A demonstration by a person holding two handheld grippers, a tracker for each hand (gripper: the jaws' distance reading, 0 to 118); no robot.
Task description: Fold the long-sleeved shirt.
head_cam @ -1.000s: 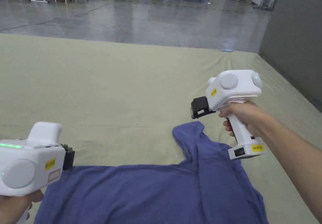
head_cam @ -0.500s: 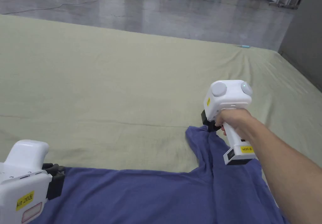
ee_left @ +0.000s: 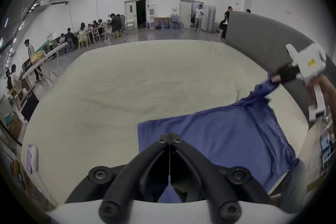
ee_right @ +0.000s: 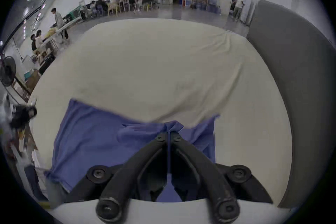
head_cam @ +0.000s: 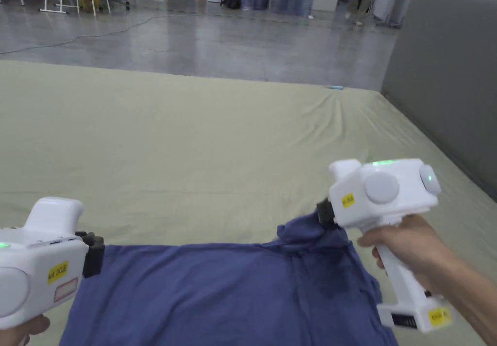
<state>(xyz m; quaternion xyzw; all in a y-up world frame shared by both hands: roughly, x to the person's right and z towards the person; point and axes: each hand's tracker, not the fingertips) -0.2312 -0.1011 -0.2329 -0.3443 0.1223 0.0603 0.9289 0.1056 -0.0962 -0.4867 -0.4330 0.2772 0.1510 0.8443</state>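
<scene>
Right claw [ee_right: 169,134] clamped shut on a bunched bit of the blue shirt [head_cam: 218,293], fabric pinched between both jaws and lifted slightly off the surface. Right hand [head_cam: 412,252] grips the handle below, forearm coming in from lower right, body pointing left and away. Left claw [ee_left: 170,138] closed too, jaws meeting at the shirt's left edge; can't tell if cloth is between them. Shirt lies on the olive sheet [head_cam: 194,138] at its near edge, long axis running left-right between the two claws, pinched end raised at right.
</scene>
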